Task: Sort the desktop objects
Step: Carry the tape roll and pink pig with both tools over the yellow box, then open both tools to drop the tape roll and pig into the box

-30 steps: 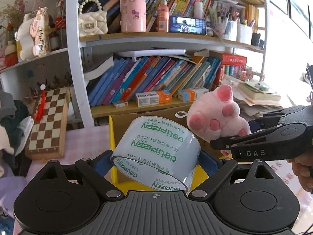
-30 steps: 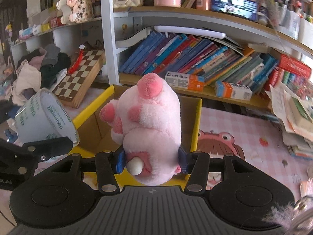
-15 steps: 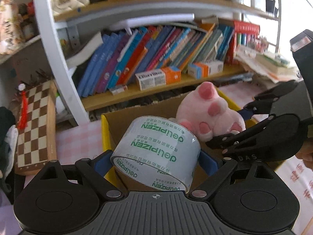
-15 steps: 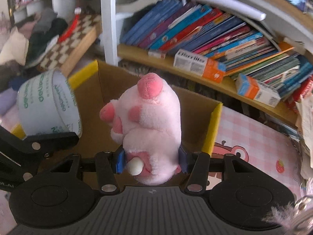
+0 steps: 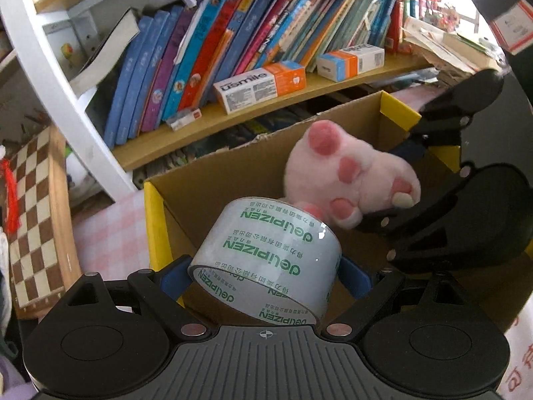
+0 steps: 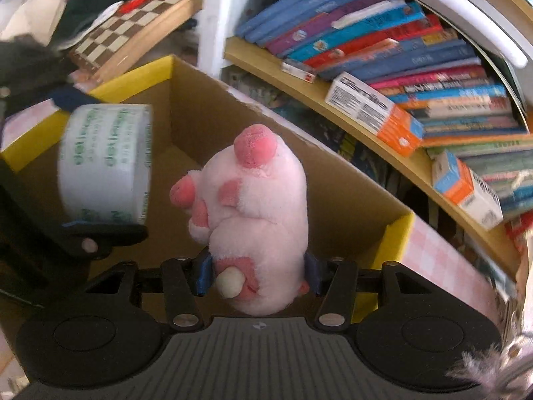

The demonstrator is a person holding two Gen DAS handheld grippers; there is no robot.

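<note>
My left gripper (image 5: 265,276) is shut on a roll of clear tape with green lettering (image 5: 266,260) and holds it over the left side of an open cardboard box with yellow flaps (image 5: 233,173). My right gripper (image 6: 258,270) is shut on a pink plush pig (image 6: 256,206) and holds it over the box interior (image 6: 200,126). The pig also shows in the left wrist view (image 5: 353,183), right of the tape. The tape also shows in the right wrist view (image 6: 106,163), left of the pig.
A bookshelf with leaning books (image 5: 233,40) and small cartons (image 5: 260,85) stands right behind the box. A wooden chessboard (image 5: 33,220) leans at the left. A pink checked tablecloth (image 6: 443,250) lies around the box. Stacked papers (image 5: 449,43) sit at the right.
Both grippers have moved forward and down, from in front of the box to over its opening. The tape and the pig stay gripped.
</note>
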